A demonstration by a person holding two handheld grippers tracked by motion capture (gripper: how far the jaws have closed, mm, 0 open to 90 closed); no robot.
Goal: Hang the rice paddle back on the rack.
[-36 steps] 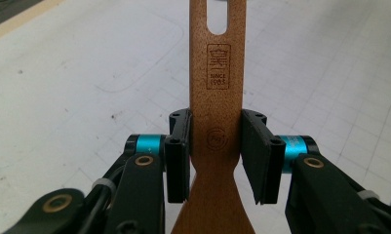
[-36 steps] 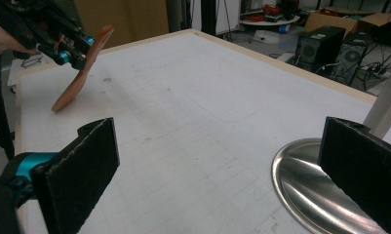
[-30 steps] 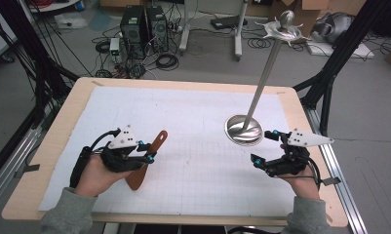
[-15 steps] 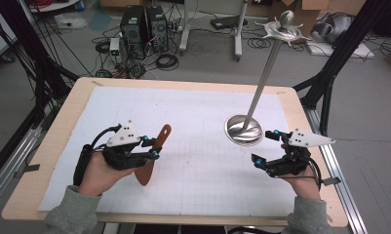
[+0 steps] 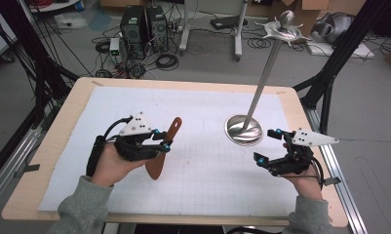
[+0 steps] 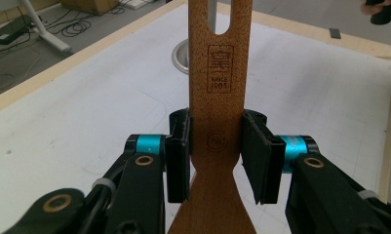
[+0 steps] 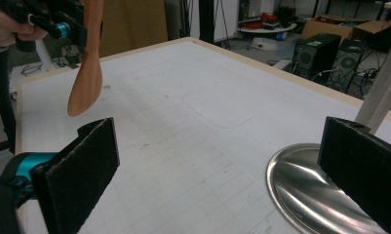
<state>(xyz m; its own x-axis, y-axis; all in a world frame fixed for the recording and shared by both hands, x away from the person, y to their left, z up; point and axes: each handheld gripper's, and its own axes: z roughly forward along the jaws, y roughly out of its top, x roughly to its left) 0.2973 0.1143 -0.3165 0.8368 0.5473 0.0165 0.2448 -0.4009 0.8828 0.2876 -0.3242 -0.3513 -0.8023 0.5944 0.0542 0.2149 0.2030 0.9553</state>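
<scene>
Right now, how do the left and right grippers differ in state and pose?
The left gripper has its jaws shut on the brown wooden spatula, lifted off the white mat; the right gripper has jaws spread wide and holds nothing. The left sits mid-table; the right sits beside the shiny round metal stand base. Both are black with blue accents and hand-held.

"SINCE 1983" stamp on the wooden spatula [image 6: 216, 97]
</scene>
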